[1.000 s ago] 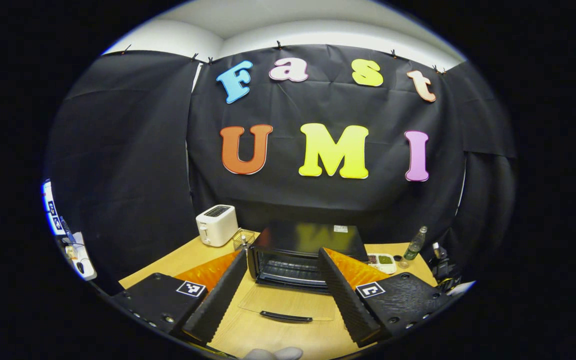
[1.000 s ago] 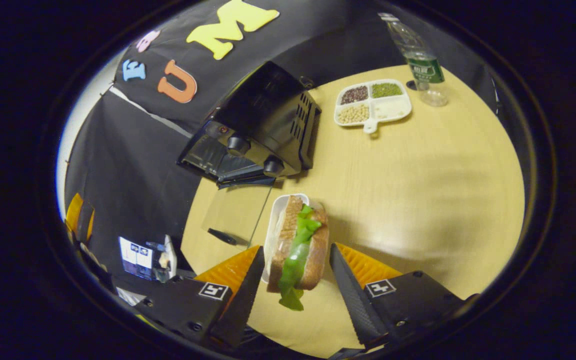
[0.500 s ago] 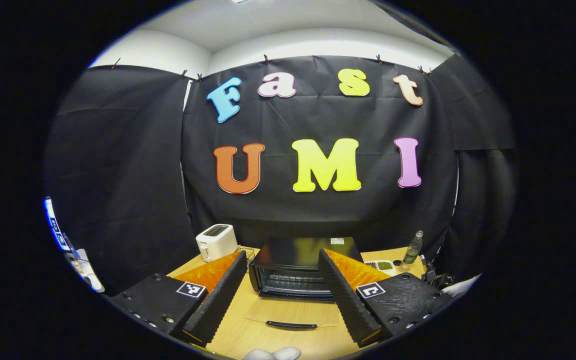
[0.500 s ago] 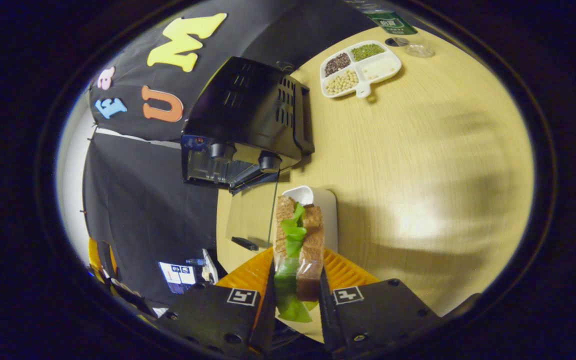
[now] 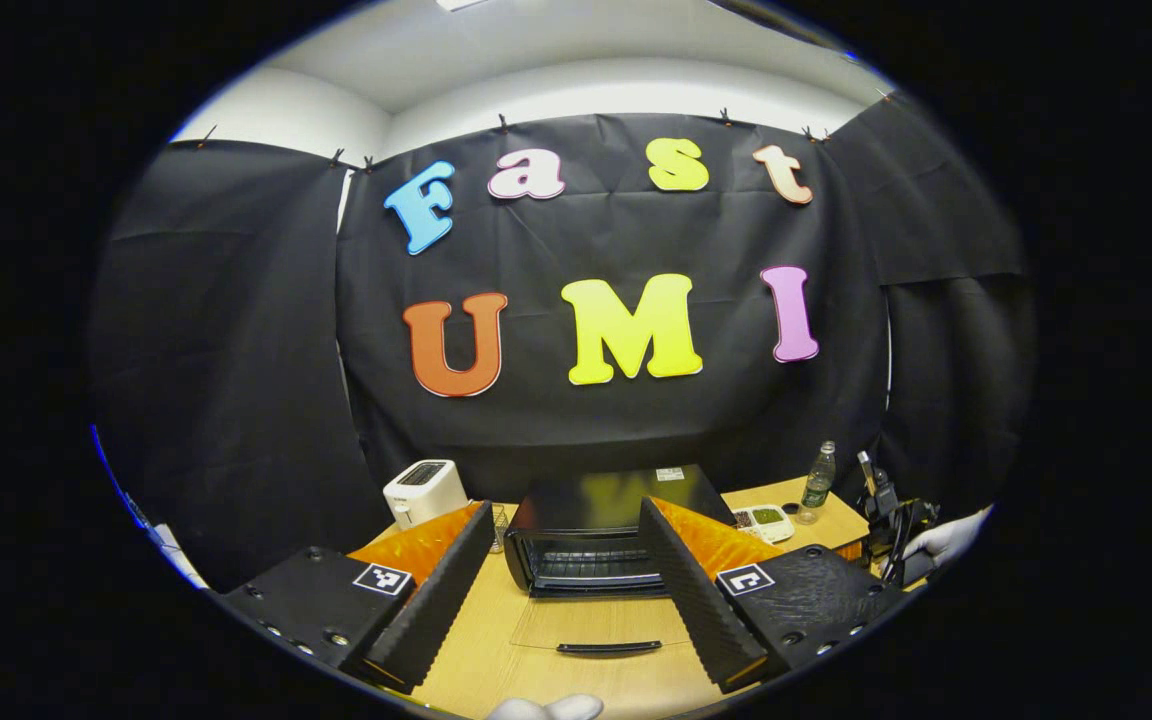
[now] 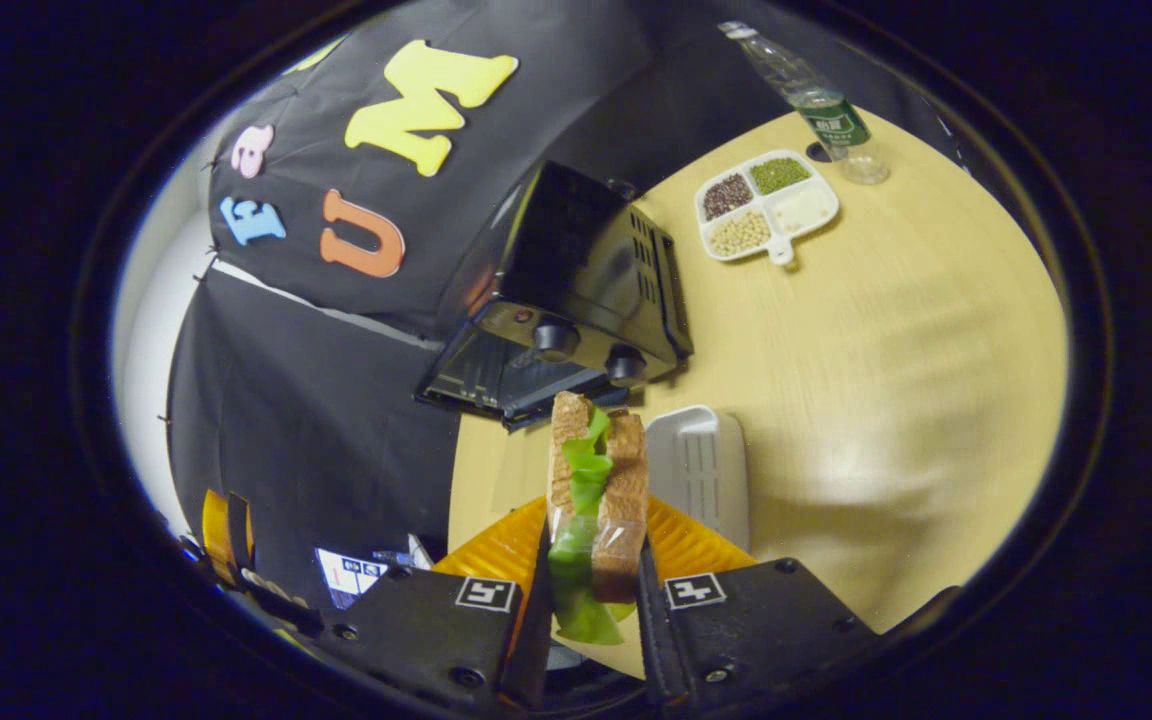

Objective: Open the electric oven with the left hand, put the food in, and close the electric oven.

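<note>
The black electric oven (image 5: pixel 601 535) stands at the back middle of the wooden table with its glass door (image 5: pixel 604 628) folded down flat. My left gripper (image 5: pixel 566 590) hangs open in front of it, nothing between its fingers. In the right gripper view, my right gripper (image 6: pixel 591 590) is shut on a sandwich (image 6: pixel 596 490) of brown bread and green lettuce, held on edge above the table. The oven (image 6: pixel 576 300) lies ahead and to the left of the sandwich. A white tray (image 6: pixel 701 470) lies bare on the table just right of the sandwich.
A white toaster (image 5: pixel 424 492) stands left of the oven. A divided dish of beans (image 6: pixel 766 205) and a plastic bottle (image 6: pixel 816 105) sit at the table's far right. A gloved hand (image 5: pixel 946 540) holding the other gripper shows at the right edge.
The right gripper closed on the sandwich and lifted it off the white tray, swinging toward the oven. The left gripper drew back and tilted up, staying open.
</note>
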Demonstrator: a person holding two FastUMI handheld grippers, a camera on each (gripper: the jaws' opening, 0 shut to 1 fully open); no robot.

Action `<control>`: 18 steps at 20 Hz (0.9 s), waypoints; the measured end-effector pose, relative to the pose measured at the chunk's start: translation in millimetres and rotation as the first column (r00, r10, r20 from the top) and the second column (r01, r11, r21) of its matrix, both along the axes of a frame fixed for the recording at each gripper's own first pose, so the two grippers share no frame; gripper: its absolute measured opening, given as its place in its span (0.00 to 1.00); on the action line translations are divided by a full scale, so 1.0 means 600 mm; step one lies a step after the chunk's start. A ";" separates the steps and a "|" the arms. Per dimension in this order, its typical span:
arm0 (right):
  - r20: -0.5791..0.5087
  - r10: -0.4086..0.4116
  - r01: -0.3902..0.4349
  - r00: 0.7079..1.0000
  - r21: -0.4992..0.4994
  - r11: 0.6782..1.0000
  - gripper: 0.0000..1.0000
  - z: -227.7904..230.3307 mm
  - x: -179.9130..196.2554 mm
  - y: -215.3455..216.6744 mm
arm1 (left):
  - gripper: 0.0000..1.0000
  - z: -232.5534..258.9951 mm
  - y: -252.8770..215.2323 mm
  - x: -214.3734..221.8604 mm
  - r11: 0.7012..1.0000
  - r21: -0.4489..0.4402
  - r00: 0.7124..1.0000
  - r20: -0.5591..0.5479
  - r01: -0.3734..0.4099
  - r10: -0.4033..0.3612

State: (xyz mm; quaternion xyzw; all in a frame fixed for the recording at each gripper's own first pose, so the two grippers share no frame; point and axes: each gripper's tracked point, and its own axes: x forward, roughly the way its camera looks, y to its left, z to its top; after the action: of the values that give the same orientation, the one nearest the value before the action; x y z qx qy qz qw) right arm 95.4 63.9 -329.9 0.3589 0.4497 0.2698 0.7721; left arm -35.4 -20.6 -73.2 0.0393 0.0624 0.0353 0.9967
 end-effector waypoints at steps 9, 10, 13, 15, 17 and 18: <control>0.033 -0.251 0.244 0.967 0.151 0.958 0.40 0.013 0.025 0.171 | 0.96 -0.041 0.031 -0.007 0.991 -0.042 0.992 -0.030 0.125 -0.126; 0.026 -0.284 0.276 0.959 0.162 0.948 0.40 0.005 0.033 0.189 | 0.96 -0.044 0.038 -0.008 0.991 -0.046 0.991 -0.034 0.128 -0.130; 0.014 -0.373 0.362 0.928 0.207 0.909 0.31 -0.016 0.070 0.243 | 0.96 -0.057 0.058 -0.007 0.990 -0.054 0.990 -0.050 0.131 -0.134; 0.021 -0.413 0.396 0.910 0.251 0.884 0.40 -0.019 0.096 0.279 | 0.96 -0.060 0.070 -0.010 0.990 -0.048 0.990 -0.052 0.132 -0.134; 0.035 -0.441 0.419 0.897 0.250 0.873 0.31 -0.029 0.123 0.309 | 0.96 -0.068 0.078 -0.009 0.990 -0.047 0.990 -0.048 0.134 -0.136; 0.040 -0.451 0.430 0.892 0.237 0.871 0.31 -0.036 0.134 0.322 | 0.96 -0.070 0.085 -0.010 0.990 -0.048 0.990 -0.047 0.133 -0.135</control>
State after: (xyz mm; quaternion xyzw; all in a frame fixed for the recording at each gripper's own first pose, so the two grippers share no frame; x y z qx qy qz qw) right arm 176.1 257.1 -351.4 0.5228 0.2863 0.1517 0.7885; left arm -41.2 30.2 -115.3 0.0220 0.0852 -0.0343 0.9955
